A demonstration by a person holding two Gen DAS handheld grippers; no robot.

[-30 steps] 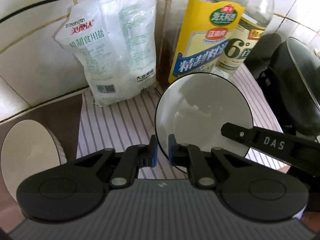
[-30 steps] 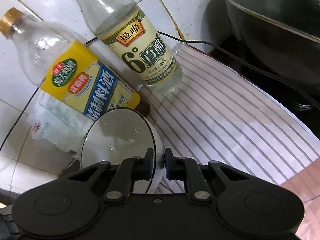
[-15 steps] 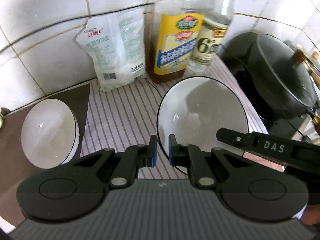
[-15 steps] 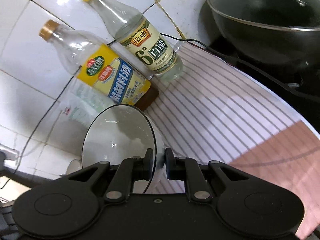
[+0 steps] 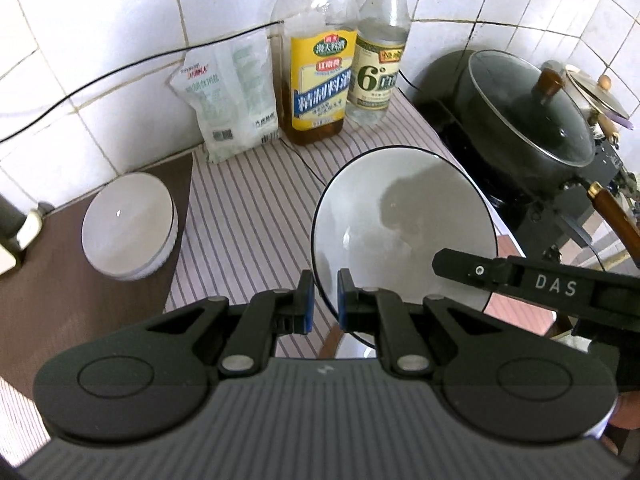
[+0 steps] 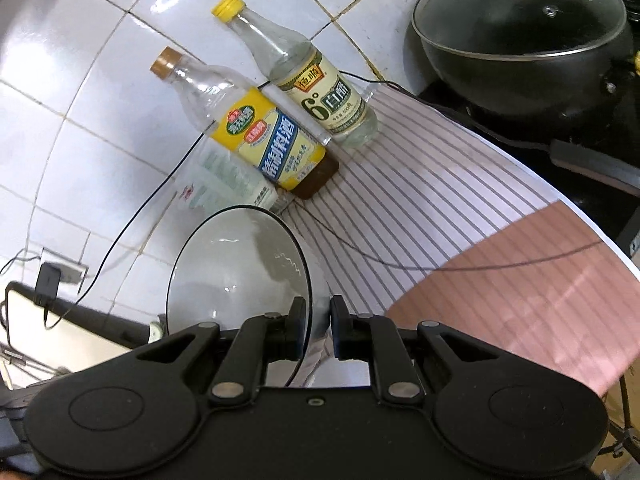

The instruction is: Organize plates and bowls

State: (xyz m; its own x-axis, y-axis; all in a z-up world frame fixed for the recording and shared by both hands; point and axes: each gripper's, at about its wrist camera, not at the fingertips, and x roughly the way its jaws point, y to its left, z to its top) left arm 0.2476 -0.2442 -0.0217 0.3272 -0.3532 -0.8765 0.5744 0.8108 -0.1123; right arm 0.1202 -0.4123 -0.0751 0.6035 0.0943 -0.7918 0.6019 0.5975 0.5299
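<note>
Both grippers are closed on the same wide white ceramic bowl with a thin dark rim point(image 5: 404, 232): the left gripper point(image 5: 322, 304) pinches its near-left edge, one blue-padded finger inside and one outside, and the right gripper point(image 6: 316, 328) pinches the opposite edge, its black arm showing across the bowl's right side in the left wrist view. The bowl appears lifted clear of the striped paper mat point(image 5: 244, 216), tilted a little, with nothing inside it. A second, smaller white bowl point(image 5: 128, 226) with the same dark rim sits on the dark brown counter point(image 5: 80, 312) to the left, just beside the mat's edge and well apart from the held one. By my reading the sorting is about midway: one bowl is in hand, the other is untouched, and the two are not yet nested or set together; no plates show. Both bowls are glossy, smooth glazed ware, round and shallow-walled, likely slippery at the rim. Behind stand a yellow-labelled cooking wine bottle point(image 5: 318, 76), a clear vinegar bottle point(image 5: 378, 60) and a soft plastic salt bag point(image 5: 228, 96) against white tiles; a black lidded pot point(image 5: 520, 112) sits at right.
</note>
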